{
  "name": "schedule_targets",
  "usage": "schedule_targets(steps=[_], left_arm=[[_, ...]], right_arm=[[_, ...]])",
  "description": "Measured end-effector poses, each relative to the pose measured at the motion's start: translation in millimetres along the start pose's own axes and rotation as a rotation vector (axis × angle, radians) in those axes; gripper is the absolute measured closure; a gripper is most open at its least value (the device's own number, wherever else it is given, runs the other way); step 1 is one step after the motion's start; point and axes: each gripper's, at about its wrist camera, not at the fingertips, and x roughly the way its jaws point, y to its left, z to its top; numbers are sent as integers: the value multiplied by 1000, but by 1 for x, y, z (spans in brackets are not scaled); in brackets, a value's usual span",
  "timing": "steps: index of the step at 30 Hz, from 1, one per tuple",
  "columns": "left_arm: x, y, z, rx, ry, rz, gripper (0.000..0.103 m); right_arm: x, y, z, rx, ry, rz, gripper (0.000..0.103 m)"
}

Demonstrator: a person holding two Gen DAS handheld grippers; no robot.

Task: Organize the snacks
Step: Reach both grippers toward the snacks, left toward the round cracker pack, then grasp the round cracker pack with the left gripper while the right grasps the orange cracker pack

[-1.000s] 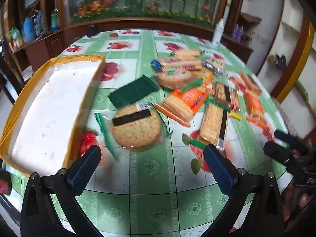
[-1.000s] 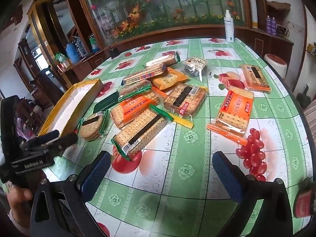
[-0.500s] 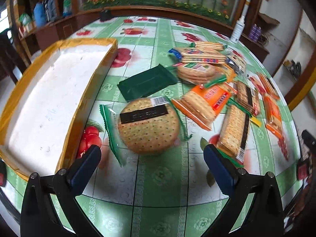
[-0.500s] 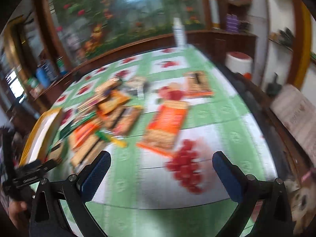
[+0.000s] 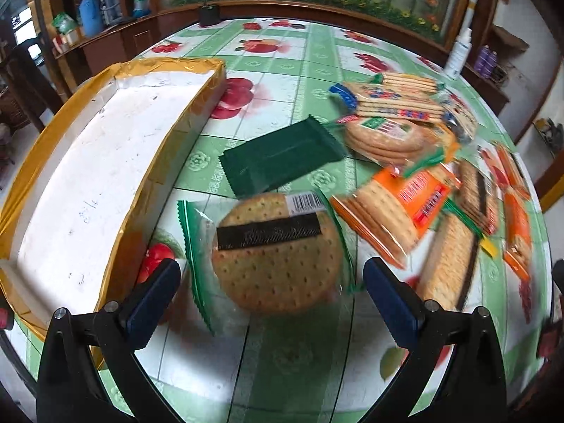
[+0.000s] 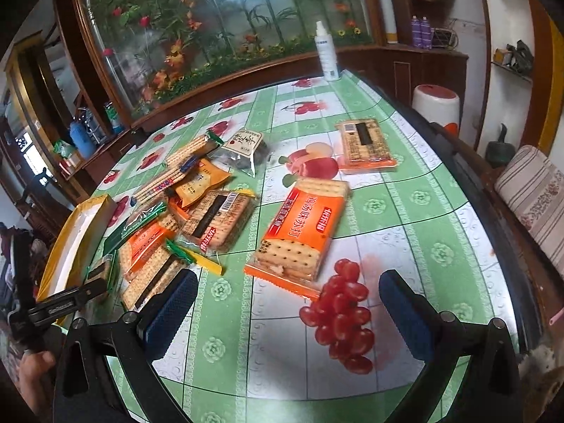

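Left gripper (image 5: 271, 289) wide open, empty, straddling a round dimpled cracker pack in clear green-edged wrap (image 5: 275, 257), barcode and black label unreadable, beside a gold-rimmed white tray (image 5: 116, 130). Right gripper (image 6: 285, 303) wide open, empty, near an orange rectangular soda-cracker pack with white Chinese lettering (image 6: 299, 232).

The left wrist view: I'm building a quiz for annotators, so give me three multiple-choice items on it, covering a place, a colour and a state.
1. Where does the round cracker pack lie?
A. inside the tray
B. on the tablecloth, right of the tray
C. on the dark green packet

2. What colour is the tray's outer rim?
A. gold
B. blue
C. red

3. How is the left tool?
A. shut on the pack
B. open, holding nothing
C. out of view

Key: 1 B, the pack sits beside the tray wall; 2 A, gold foil lines the rim; 3 B, both pads stand wide apart, either side of the pack.
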Motion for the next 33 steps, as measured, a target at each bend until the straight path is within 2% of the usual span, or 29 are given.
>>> schedule_targets(steps=[5, 10, 13, 19, 21, 25, 28, 30, 33], left_arm=[[10, 5, 7, -45, 19, 13, 0], [15, 10, 11, -89, 33, 10, 0], [17, 8, 12, -91, 35, 34, 0], [24, 3, 15, -65, 31, 86, 0], [25, 4, 17, -67, 28, 85, 0], [27, 5, 20, -77, 24, 93, 0], [27, 3, 18, -69, 14, 92, 1], [21, -1, 13, -51, -4, 83, 8], [16, -3, 10, -34, -22, 64, 21]], right_arm=[[21, -3, 10, 5, 31, -5, 0], [43, -3, 21, 6, 55, -93, 0], [59, -1, 28, 10, 80, -156, 0], [84, 4, 33, 5, 124, -215, 0], [91, 3, 33, 5, 137, -224, 5], [95, 4, 33, -31, 139, -261, 8], [95, 10, 33, -74, 135, -258, 19], [91, 13, 33, -99, 123, -251, 41], [90, 13, 32, -105, 121, -225, 43]])
